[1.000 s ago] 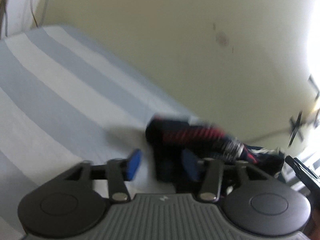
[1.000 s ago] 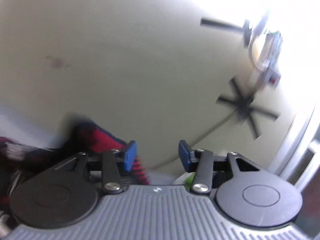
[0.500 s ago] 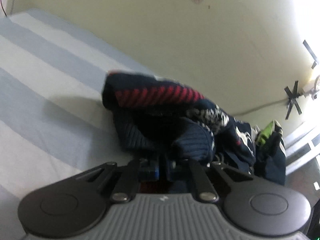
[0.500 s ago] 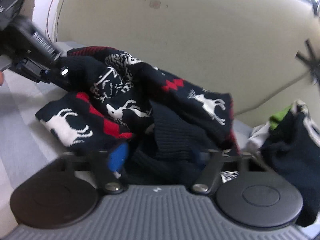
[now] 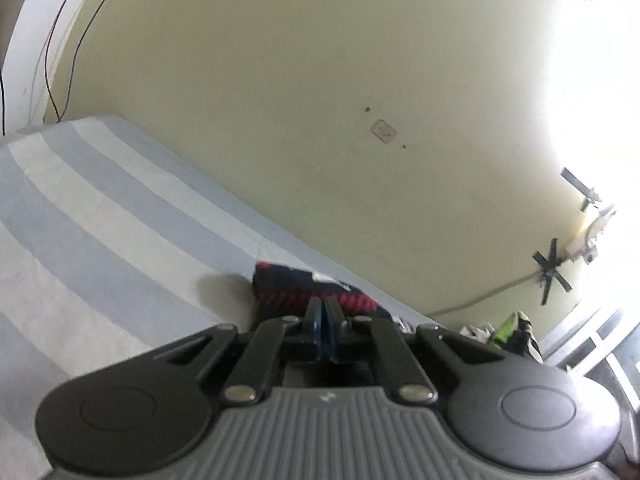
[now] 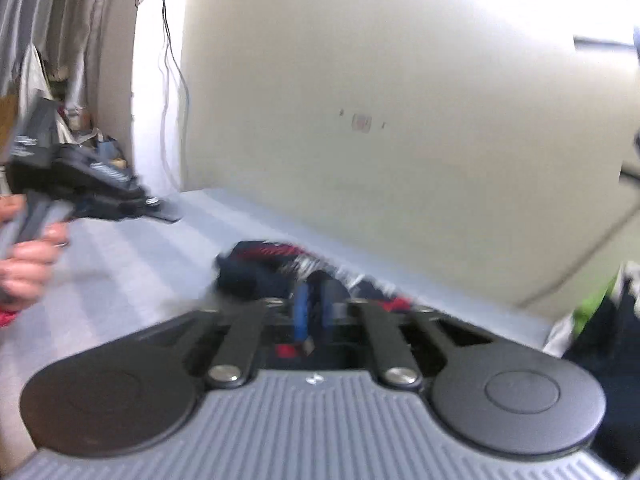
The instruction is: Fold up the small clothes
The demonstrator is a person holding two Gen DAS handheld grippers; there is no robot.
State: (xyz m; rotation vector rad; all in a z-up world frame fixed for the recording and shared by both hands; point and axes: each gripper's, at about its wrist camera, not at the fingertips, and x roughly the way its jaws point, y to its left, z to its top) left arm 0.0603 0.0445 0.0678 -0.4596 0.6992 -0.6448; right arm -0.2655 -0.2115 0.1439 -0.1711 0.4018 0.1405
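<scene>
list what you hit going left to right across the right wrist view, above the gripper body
hand holding the left gripper → striped bedsheet → dark patterned sweater → right gripper → green and dark clothes pile

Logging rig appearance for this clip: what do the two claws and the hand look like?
Both the left claw and the right claw have ribbed grey bodies, black round-ended linkages with silver rivets, blue finger pads and a small white logo. The bare left hand shows a ring.
</scene>
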